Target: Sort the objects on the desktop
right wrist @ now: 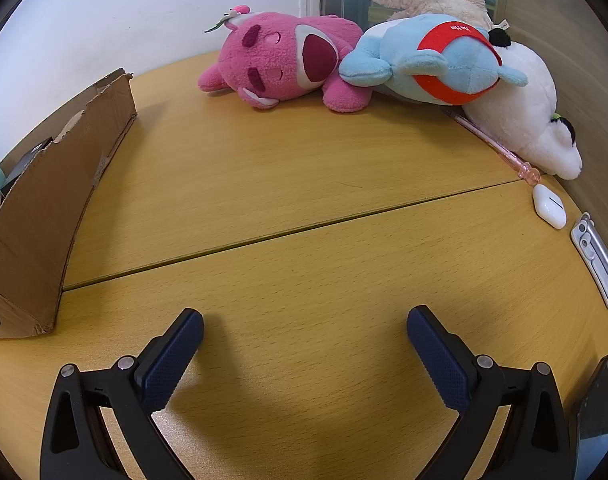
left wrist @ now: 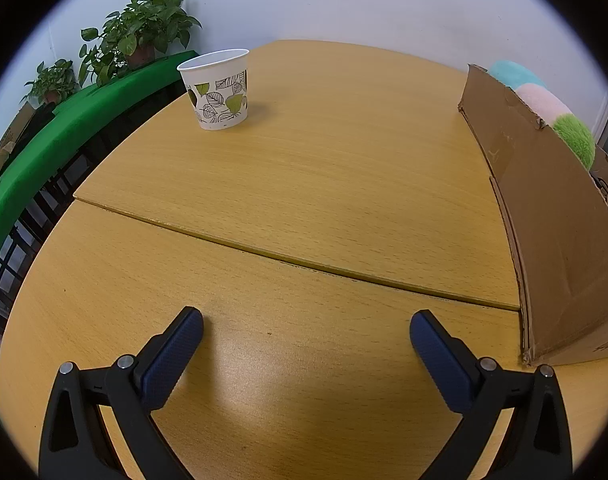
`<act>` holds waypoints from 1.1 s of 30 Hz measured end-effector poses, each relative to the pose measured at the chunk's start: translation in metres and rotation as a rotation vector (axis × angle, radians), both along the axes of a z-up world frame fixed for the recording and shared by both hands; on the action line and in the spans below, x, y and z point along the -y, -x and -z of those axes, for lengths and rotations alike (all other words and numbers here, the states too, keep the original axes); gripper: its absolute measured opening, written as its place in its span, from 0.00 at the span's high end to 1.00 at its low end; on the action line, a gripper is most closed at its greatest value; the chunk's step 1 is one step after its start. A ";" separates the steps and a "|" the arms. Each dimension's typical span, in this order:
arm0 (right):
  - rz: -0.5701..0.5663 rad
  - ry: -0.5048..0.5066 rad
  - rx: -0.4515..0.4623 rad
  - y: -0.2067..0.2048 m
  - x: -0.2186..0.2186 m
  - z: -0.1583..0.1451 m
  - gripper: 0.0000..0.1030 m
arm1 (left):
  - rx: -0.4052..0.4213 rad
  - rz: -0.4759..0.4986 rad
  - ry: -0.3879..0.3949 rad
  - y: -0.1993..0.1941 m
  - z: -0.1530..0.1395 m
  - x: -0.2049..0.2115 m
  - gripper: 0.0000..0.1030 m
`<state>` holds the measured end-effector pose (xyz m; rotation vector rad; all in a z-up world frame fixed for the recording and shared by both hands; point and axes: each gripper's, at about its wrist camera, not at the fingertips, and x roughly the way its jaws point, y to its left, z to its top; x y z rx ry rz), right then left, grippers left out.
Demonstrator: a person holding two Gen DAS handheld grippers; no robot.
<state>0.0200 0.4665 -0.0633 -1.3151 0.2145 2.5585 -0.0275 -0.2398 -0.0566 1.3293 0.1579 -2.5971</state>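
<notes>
Left gripper [left wrist: 306, 322] and right gripper [right wrist: 305, 320] gape (tilted downward).

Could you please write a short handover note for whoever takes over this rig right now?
Left gripper: open, empty, over bare table.
Right gripper: open, empty.
Paper cup stands upright, far left.
Cardboard box sits between the grippers, with some soft items already inside.
Pink plush, blue plush and white plush are piled at the far right; pink pen and white earbud case lie nearby.
Done: cannot tell. Left: all loose items.
</notes>
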 end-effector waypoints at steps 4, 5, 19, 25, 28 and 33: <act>0.000 0.000 -0.001 0.000 0.000 0.000 0.00 | -0.001 0.000 0.000 0.000 0.001 0.000 0.00; 0.000 0.000 0.000 0.000 0.000 0.000 0.00 | 0.000 0.000 0.000 0.000 0.001 0.000 0.00; -0.002 0.000 0.000 0.000 0.000 0.000 0.00 | -0.001 0.000 -0.001 0.000 0.001 0.000 0.00; -0.002 0.000 -0.001 0.001 -0.001 0.001 0.00 | -0.001 0.000 -0.001 0.001 0.001 0.000 0.00; -0.002 0.000 -0.001 0.001 -0.001 0.001 0.00 | -0.001 0.000 -0.001 0.001 0.001 0.000 0.00; -0.002 0.000 -0.001 0.001 -0.002 0.001 0.00 | -0.002 0.000 -0.001 0.002 0.002 0.001 0.00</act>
